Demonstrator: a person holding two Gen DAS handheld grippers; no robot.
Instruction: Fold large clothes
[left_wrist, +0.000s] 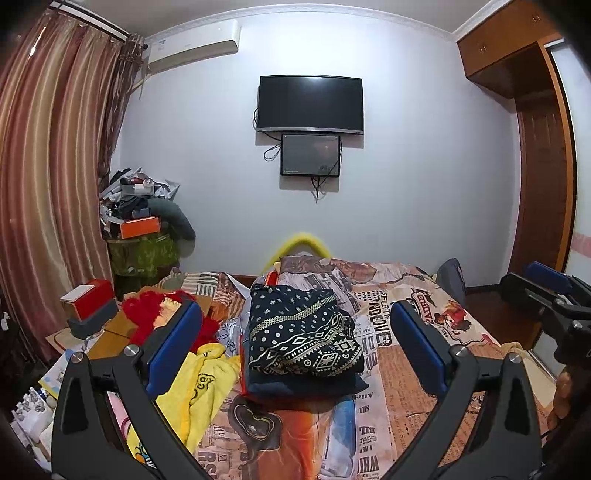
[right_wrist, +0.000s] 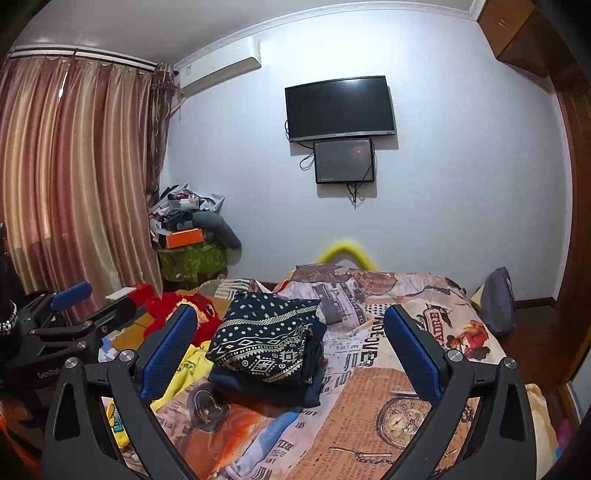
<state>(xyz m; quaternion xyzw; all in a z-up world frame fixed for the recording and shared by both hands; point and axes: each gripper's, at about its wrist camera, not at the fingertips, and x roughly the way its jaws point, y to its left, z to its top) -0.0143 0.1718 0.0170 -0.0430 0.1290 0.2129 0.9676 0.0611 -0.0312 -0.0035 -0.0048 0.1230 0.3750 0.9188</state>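
While held above the near end of the bed, both tools gape wide and carry nothing. Far left: striped pink-brown curtains (left_wrist: 48, 155), then a heap of boxes and clothes in the corner (left_wrist: 138, 214), kept off the bed, likely to leave folding room. Nearer, along the bed's left side: a fuzzy red garment (left_wrist: 147, 314) and a crumpled yellow printed garment (left_wrist: 199, 380), loose and unfolded, probably waiting their turn. Left tool (left_wrist: 295, 354) raised, blue pads far apart, framing the stack without touching it. Centre of the bed: a folded dark navy cloth with white dot and diamond patterns (left_wrist: 303, 336), lying square on top of another folded dark blue piece, so apparently finished and stacked to stay neat. Underneath, a newspaper-print bedspread in orange and cream (right_wrist: 369, 406), mostly bare to the right, serving as the folding ground. Right tool (right_wrist: 291, 358) likewise spread, hovering near that bare patch, well placed for reaching left toward the yellow garment. Far right: a grey-blue bag (right_wrist: 498, 302) off the bed's edge, beside a wooden wardrobe (left_wrist: 539, 147).
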